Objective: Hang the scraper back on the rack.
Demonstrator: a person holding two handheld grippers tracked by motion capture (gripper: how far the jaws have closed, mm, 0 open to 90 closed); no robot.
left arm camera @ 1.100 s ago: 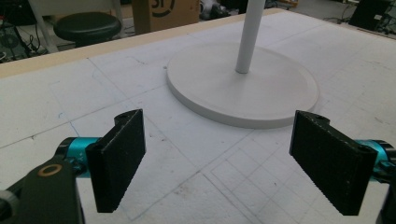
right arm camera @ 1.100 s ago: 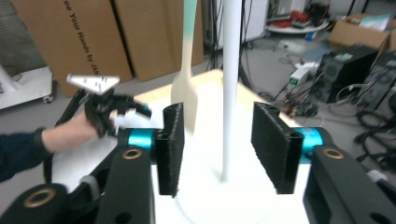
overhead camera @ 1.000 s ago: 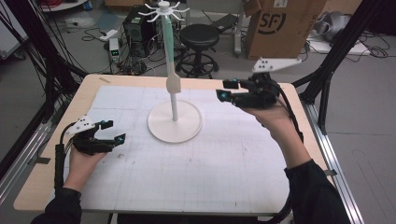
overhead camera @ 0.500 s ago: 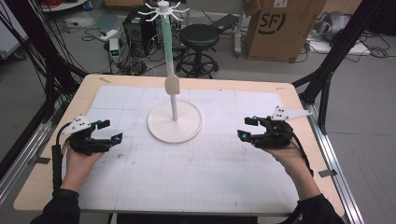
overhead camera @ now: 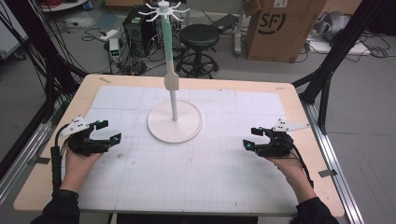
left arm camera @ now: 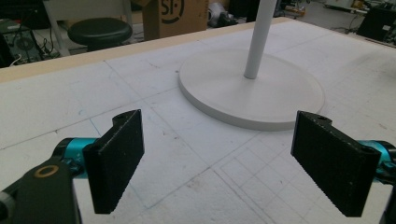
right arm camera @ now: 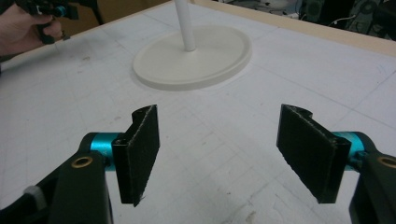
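Now, in the high view, the stand (overhead camera: 174, 122) sits at frame center, the left gripper (overhead camera: 105, 131) at lower left and the right gripper (overhead camera: 250, 138) at lower right, both apart from it. In the left gripper view the jaws are wide and empty; the stand's base (left arm camera: 252, 93) lies ahead, so reach straight. In the right gripper view the jaws, just opening, hold nothing; approach the pole (right arm camera: 185, 25) at upper center slowly.

From my seat I look down on a pale wooden tabletop (overhead camera: 299, 100) covered by a white gridded mat (overhead camera: 224, 172). Beyond its far edge the floor (overhead camera: 364, 93) is grey concrete, strewn with loose cables (overhead camera: 93, 35). A round black stool (overhead camera: 199, 36) stands just behind the tabletop, with a dark computer case (overhead camera: 137, 29) and a white power strip (overhead camera: 114, 45) to its left. A big cardboard box (overhead camera: 285, 28) sits to the right. Black frame struts (overhead camera: 334, 60) rise at both sides, and metal rails (overhead camera: 338, 163) run along the edges. The light is even and soft.
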